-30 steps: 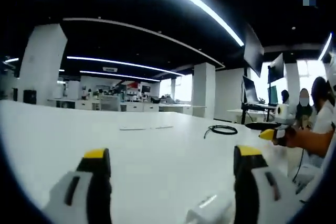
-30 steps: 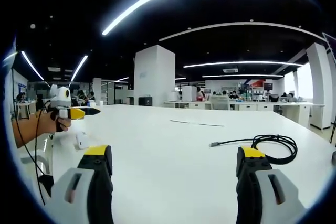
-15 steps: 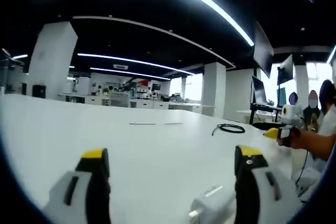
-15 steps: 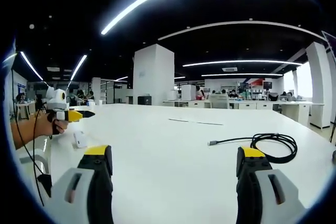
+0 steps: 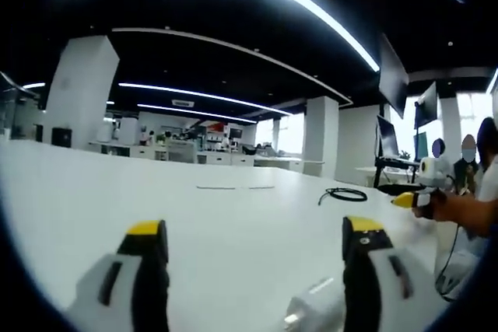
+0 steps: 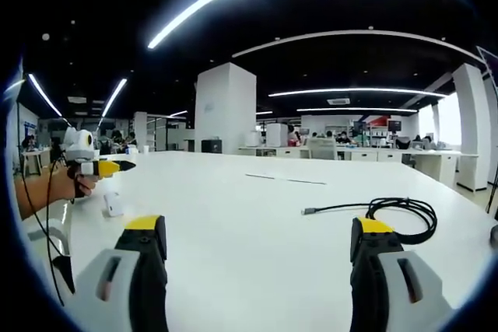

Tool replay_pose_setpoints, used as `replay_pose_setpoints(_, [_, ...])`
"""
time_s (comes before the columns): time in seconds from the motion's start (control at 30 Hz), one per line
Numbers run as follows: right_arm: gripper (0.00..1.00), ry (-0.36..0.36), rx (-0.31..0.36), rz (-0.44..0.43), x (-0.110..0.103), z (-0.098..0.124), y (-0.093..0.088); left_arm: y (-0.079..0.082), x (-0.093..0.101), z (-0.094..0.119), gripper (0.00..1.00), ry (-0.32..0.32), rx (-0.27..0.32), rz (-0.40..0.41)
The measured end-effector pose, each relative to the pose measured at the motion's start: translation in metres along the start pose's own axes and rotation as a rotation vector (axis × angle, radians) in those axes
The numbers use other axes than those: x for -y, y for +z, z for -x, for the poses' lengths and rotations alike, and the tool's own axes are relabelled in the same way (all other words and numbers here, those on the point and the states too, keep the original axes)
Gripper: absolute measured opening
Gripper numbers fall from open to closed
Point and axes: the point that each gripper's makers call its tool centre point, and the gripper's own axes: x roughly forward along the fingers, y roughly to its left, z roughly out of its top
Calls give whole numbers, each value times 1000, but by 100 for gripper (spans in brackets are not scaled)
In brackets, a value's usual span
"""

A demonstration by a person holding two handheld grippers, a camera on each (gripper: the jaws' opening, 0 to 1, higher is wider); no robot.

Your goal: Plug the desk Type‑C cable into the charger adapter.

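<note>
A coiled black Type-C cable [image 6: 397, 213] lies on the white desk [image 6: 249, 223], its plug end [image 6: 310, 211] pointing left, just ahead of my right gripper's right jaw. My right gripper [image 6: 261, 231] is open with nothing between its jaws. The white charger adapter [image 5: 315, 307] rests on the desk low in the left gripper view, close to the right jaw of my open left gripper [image 5: 253, 235]. The same cable [image 5: 345, 193] appears far off to the right there. In the right gripper view the adapter [image 6: 113, 204] sits small at the left, beneath the left gripper [image 6: 97, 165] in a hand.
The desk is wide and white, with faint thin marks [image 6: 284, 180] near its middle. Other desks, monitors [image 5: 389, 141] and seated people stand beyond the desk's far right edge. A white pillar [image 6: 223, 110] rises behind.
Both cameras have drifted slightly; the adapter stays by my left gripper's right jaw and the cable coil has shifted a little left in the right gripper view. Both grippers stay open.
</note>
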Motion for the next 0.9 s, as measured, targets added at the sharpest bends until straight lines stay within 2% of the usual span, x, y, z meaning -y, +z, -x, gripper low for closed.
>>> replay_pose_setpoints(0.1, [100, -1, 0, -1, 2, -1, 1, -2, 0, 0, 99, 1, -10, -1])
replay_pose_setpoints(0.43, [100, 9, -14, -1, 15, -7, 4, -4, -2, -1, 100, -3, -18, 0])
replay_pose_setpoints(0.5, [100, -18, -65, -9, 27, -8, -4, -7, -1, -1, 100, -10, -30, -2])
replay_pose_setpoints(0.63, [100, -38, -83, -2, 42, -9, -2, -10, -3, 0, 100, -13, -44, -1])
replay_pose_setpoints(0.73, [100, -44, -129, 36, 49, -10, -6, -10, -4, 0, 100, -16, -43, 8])
replay_pose_setpoints(0.9, [100, -57, -189, 49, 60, -14, -16, -9, -6, 0, 100, -16, -42, 7])
